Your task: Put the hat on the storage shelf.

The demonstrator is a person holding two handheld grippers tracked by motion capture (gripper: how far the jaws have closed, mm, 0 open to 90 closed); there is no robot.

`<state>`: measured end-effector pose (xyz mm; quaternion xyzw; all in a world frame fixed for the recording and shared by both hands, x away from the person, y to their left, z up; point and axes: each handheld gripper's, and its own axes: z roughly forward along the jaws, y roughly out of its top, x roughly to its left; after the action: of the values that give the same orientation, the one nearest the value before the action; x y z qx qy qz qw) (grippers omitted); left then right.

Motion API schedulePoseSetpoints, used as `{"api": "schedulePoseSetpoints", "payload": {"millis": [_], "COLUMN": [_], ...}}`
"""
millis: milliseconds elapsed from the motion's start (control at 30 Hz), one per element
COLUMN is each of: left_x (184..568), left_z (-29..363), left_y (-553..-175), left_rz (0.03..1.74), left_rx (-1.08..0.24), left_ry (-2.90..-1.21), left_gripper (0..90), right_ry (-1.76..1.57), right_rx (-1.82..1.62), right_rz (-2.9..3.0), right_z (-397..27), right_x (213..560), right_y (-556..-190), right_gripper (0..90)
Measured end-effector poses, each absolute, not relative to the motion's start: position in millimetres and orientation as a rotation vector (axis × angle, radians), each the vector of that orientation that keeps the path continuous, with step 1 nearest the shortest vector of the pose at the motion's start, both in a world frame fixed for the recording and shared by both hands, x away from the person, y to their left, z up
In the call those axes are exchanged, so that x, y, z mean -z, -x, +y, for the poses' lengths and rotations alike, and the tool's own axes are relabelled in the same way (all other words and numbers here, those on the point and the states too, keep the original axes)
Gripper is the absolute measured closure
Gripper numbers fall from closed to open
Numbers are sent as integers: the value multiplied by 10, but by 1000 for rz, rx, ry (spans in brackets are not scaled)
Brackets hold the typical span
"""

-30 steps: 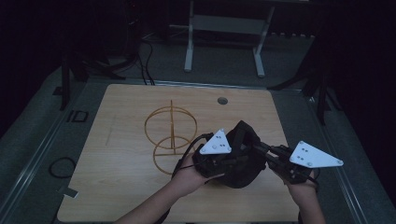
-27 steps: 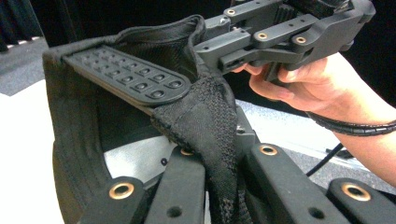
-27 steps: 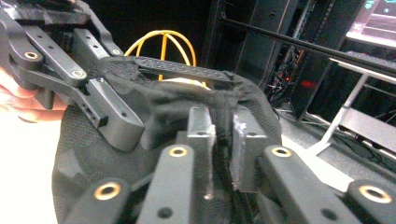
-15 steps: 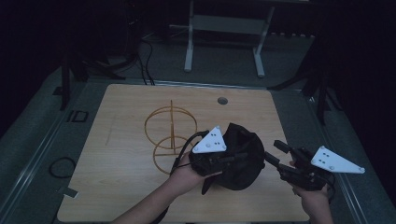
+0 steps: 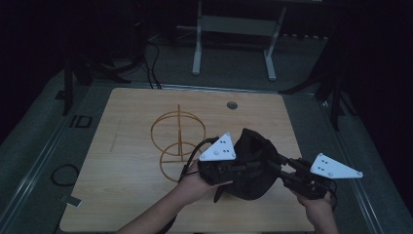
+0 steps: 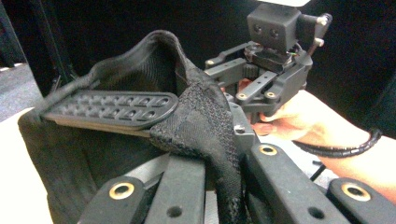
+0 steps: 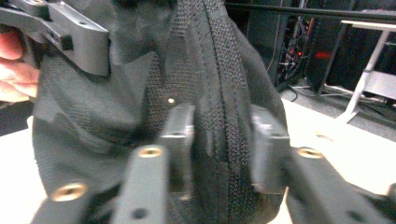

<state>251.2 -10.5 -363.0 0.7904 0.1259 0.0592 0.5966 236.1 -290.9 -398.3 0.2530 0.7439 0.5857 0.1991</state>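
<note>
A black fabric cap (image 5: 253, 183) hangs just above the wooden table (image 5: 122, 195), held up between both grippers. My left gripper (image 5: 249, 166) comes in from the cap's left and is shut on its rim. In the left gripper view one ribbed pad (image 6: 107, 109) lies inside the cap (image 6: 70, 158), with the woven edge (image 6: 205, 126) draped over the other jaw. My right gripper (image 5: 276, 163) reaches in from the right. In the right gripper view its jaws (image 7: 223, 135) stand apart on either side of the cap's stitched band (image 7: 219, 84), so it is open.
A thin wooden stand (image 5: 178, 139) of two rings on an upright post stands left of the cap. A round cable hole (image 5: 232, 105) is near the table's far edge. A white metal frame (image 5: 234, 29) and cables (image 5: 61, 175) sit on the dark floor beyond.
My right gripper let go and drew back to the right half a second ago, and has now moved in again around the cap's band. The left gripper has kept hold of the cap.
</note>
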Motion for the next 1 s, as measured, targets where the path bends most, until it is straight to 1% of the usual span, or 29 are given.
{"api": "schedulePoseSetpoints", "payload": {"millis": [33,67,100,333,400,433,467,500,533,567,600,700,733,767,833,867,900,967,1000], "left_x": [3630,3634,3639,3649,3651,3651,3654,3655,3657,3657,3660,3660,3663,3664,3664,3664,3669,3671,3671], "left_z": [-105,-98,-91,-22,-10,-10,17,40,57,57,95,159,191,239,310,310,395,435,435], "left_y": [-2512,-2511,-2508,-2522,-2523,-2523,-2513,-2515,-2513,-2513,-2513,-2494,-2474,-2445,-2418,-2418,-2397,-2389,-2389], "left_rz": [292,296,302,307,320,320,330,328,334,334,334,364,369,381,390,390,417,441,441], "left_rx": [-137,-147,-150,-173,-177,-177,-207,-203,-211,-211,-203,-220,-247,-276,-291,-291,-304,-322,-322], "left_ry": [-1835,-1839,-1839,-1828,-1831,-1831,-1833,-1841,-1841,-1841,-1831,-1830,-1827,-1824,-1817,-1817,-1783,-1777,-1777], "left_gripper": [883,882,882,872,844,802,733,676,600,586,526,406,406,338,270,253,241,169,169], "right_ry": [-708,-701,-687,-638,-617,-606,-596,-596,-589,-589,-587,-585,-581,-573,-559,-552,-543,-536,-531], "right_rx": [-1638,-1623,-1608,-1619,-1614,-1610,-1606,-1603,-1596,-1596,-1599,-1591,-1596,-1598,-1599,-1595,-1594,-1591,-1590], "right_rz": [2080,2065,2058,2041,2043,2045,2042,2041,2041,2041,2037,2027,2025,2017,2014,2011,2013,2014,2015], "right_z": [-2909,-2882,-2870,-2899,-2906,-2906,-2908,-2912,-2917,-2917,-2930,-2943,-2952,-2961,-2962,-2958,-2951,-2944,-2937], "right_x": [3983,3967,3959,3840,3811,3795,3778,3759,3736,3736,3697,3658,3631,3571,3503,3469,3435,3403,3372], "right_y": [-2361,-2342,-2331,-2308,-2304,-2303,-2301,-2302,-2307,-2307,-2322,-2338,-2349,-2363,-2379,-2388,-2401,-2418,-2440], "right_gripper": [755,834,843,857,858,858,858,859,859,859,859,859,859,859,859,859,859,859,859]}}
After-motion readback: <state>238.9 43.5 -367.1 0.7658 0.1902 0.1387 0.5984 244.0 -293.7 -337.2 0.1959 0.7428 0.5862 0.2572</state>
